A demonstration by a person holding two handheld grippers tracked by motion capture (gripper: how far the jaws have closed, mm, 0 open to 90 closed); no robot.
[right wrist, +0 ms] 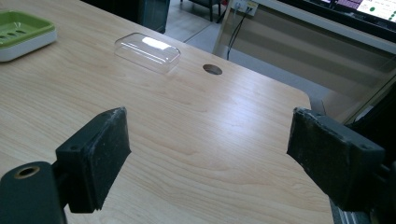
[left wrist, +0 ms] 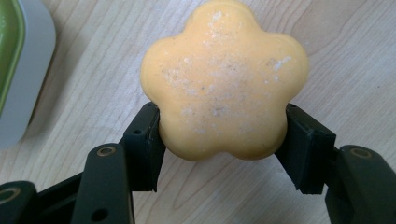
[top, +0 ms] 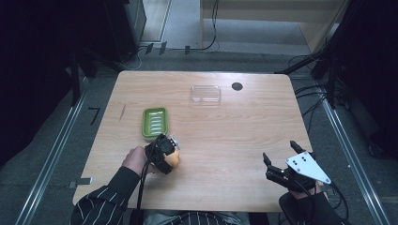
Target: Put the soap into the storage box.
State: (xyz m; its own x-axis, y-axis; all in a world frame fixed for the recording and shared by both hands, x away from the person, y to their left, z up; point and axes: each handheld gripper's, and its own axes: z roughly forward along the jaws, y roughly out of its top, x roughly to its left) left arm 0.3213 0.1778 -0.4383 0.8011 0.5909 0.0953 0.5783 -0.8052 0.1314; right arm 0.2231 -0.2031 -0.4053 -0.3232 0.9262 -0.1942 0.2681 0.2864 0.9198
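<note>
An orange flower-shaped soap (left wrist: 224,79) lies on the wooden table, and my left gripper (left wrist: 223,149) is shut on its near lobes, one pad pressing each side. From above, the soap (top: 174,159) peeks out beside the left gripper (top: 164,152), just in front of the green soap dish (top: 155,122). The dish's green-and-white corner (left wrist: 18,70) shows at the left of the left gripper view. My right gripper (top: 280,157) rests near the front right of the table, jaws wide apart with nothing between them; its own camera shows it (right wrist: 208,158) over bare wood.
A clear plastic lid (top: 205,93) lies at the back middle of the table, with a round cable hole (top: 237,86) to its right. The lid (right wrist: 147,51) and the dish (right wrist: 23,32) lie far beyond the right gripper. The table's right edge is close to that gripper.
</note>
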